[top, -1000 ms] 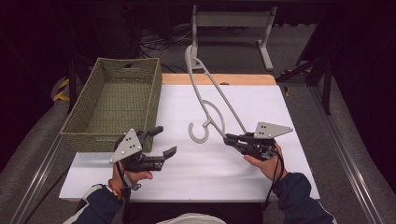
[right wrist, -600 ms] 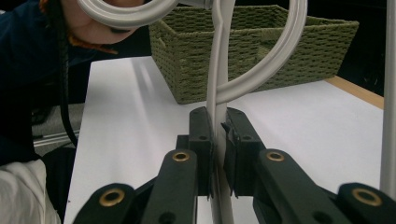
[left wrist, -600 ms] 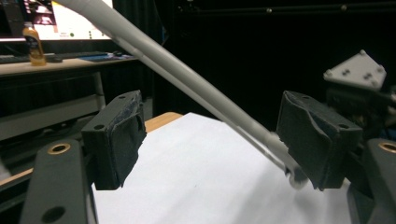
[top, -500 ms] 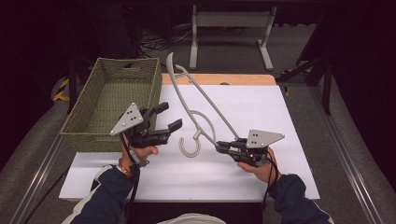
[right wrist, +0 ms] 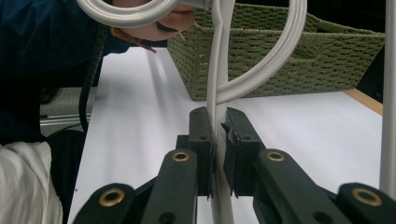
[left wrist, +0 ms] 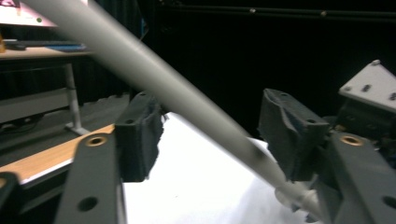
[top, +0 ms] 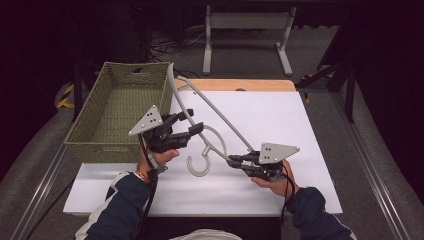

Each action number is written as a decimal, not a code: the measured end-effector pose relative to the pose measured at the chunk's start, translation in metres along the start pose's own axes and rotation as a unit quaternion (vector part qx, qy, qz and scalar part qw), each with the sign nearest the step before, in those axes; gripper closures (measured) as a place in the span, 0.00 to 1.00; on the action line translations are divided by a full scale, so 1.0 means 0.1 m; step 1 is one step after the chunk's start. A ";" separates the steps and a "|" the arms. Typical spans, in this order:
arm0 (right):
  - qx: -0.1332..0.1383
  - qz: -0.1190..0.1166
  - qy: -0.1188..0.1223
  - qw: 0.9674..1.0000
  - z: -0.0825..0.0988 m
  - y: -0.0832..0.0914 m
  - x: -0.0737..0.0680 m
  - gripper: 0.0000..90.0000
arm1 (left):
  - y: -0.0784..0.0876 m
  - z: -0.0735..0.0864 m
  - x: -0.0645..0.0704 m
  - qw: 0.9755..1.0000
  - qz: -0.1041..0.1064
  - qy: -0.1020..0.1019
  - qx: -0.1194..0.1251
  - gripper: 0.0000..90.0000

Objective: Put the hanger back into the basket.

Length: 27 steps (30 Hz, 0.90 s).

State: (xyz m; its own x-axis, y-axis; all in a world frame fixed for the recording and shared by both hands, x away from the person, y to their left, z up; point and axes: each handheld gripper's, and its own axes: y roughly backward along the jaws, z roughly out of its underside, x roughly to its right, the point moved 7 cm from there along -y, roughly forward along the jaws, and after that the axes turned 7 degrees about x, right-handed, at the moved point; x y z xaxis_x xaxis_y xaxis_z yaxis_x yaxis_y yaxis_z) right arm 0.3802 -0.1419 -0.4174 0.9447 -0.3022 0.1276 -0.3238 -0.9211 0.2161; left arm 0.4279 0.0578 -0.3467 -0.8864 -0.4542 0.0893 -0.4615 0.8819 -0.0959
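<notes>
Over the white worktop, a pale grey hanger with a curled hook tilts, pinched by the right hand-held gripper, passing between the left hand-held gripper's parted jaws.

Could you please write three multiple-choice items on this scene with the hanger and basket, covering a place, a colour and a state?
1. Where does the basket stand?
A. at the table's left edge
B. at the table's right edge
C. on the floor

2. What colour is the hanger?
A. red
B. pale grey
C. black

3. How does the right hand-held gripper stand?
A. wide open, away from the hanger
B. shut on nothing
C. shut on the hanger

Answers:
1. A: the high view shows the basket on the left of the white table.
2. B: its bars and hook look pale grey.
3. C: in the right gripper view the jaws clamp a hanger bar, while the left hand-held gripper is open around another bar.
</notes>
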 end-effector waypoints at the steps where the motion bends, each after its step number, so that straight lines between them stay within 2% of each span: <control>1: 0.001 0.001 -0.002 1.000 0.01 0.00 0.01 0.92 | 0.00 0.01 0.01 1.000 0.002 -0.004 -0.002 0.51; 4: 0.008 0.003 -0.012 1.000 0.01 0.00 0.03 0.92 | 0.00 0.05 0.02 1.000 0.009 0.001 -0.002 0.60; 14: 0.006 0.003 -0.018 1.000 0.05 -0.03 0.05 0.91 | -0.01 0.02 0.07 0.999 0.028 0.011 0.016 0.69; 18: -0.001 0.022 -0.018 1.000 0.08 -0.06 0.09 0.88 | -0.01 -0.02 0.12 0.999 0.042 0.005 0.022 0.75; 20: -0.010 0.042 -0.018 0.999 0.09 -0.07 0.12 0.86 | -0.02 -0.03 0.14 0.999 0.042 0.003 0.023 0.78; 22: -0.010 0.045 -0.020 0.999 0.10 -0.08 0.13 0.86 | -0.02 -0.06 0.18 0.998 0.048 -0.002 0.028 0.79; 23: -0.013 0.059 -0.020 0.998 0.11 -0.08 0.16 0.84 | -0.03 -0.09 0.22 0.998 0.057 -0.004 0.033 0.82; 25: -0.013 0.060 -0.024 0.998 0.11 -0.07 0.17 0.86 | -0.03 -0.11 0.24 0.998 0.059 -0.005 0.037 0.86; 26: -0.015 0.064 -0.025 0.998 0.12 -0.07 0.18 0.85 | -0.03 -0.14 0.26 0.997 0.060 -0.017 0.041 0.88; 27: -0.019 0.070 -0.025 0.997 0.12 -0.06 0.19 0.85 | -0.03 -0.14 0.26 0.997 0.060 -0.017 0.041 0.89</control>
State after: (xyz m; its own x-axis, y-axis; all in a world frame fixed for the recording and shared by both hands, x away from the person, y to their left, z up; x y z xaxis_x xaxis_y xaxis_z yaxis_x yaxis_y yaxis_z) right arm 0.4009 -0.1450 -0.4282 0.8916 -0.4391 0.1103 -0.4527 -0.8596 0.2369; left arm 0.4067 0.0447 -0.3297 -0.9355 -0.3512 0.0392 -0.3522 0.9176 -0.1844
